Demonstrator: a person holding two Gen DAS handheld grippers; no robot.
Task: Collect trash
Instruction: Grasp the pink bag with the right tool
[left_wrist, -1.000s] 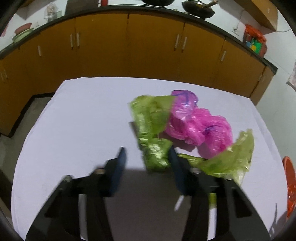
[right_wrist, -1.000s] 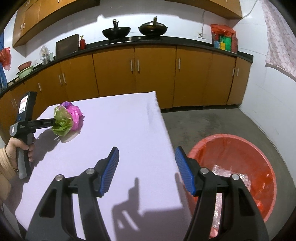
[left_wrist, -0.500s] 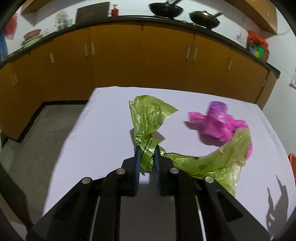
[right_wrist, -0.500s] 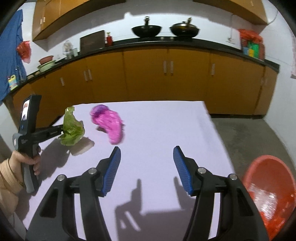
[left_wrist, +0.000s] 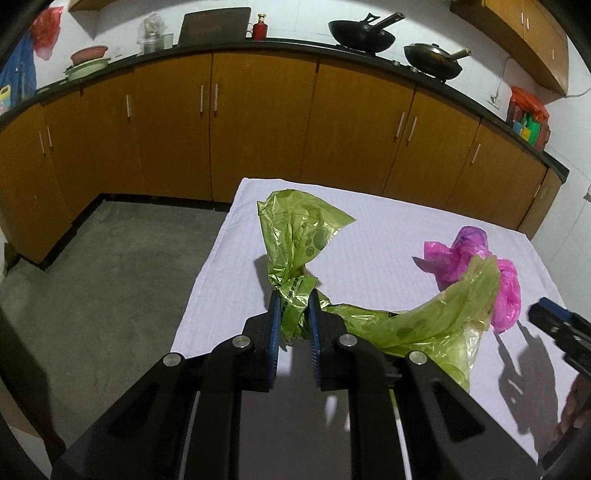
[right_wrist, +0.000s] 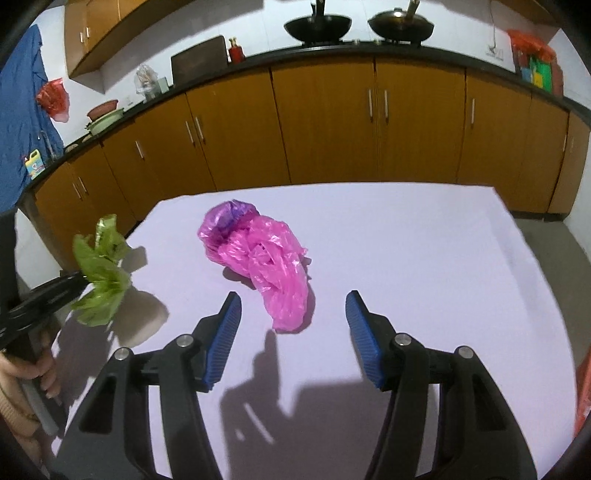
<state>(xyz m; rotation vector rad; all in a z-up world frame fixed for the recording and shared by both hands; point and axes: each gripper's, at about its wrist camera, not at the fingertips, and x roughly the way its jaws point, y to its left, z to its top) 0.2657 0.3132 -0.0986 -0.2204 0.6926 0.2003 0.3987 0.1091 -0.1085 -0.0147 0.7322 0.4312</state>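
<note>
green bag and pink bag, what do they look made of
Green bag: thin plastic film, apparently; translucent, glossy, crumpled, bunched between the left gripper pads. Pink bag: likely the same thin film; shiny creases, light showing through, lying slack on the table.

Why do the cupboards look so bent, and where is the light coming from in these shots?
Both views bend because of the fisheye lens: the cabinets bow and the corners go black. In the right wrist view, the right gripper and pink bag cast hard shadows on the white table, so the light sits overhead. In the left wrist view, the green bag looks sharp.
</note>
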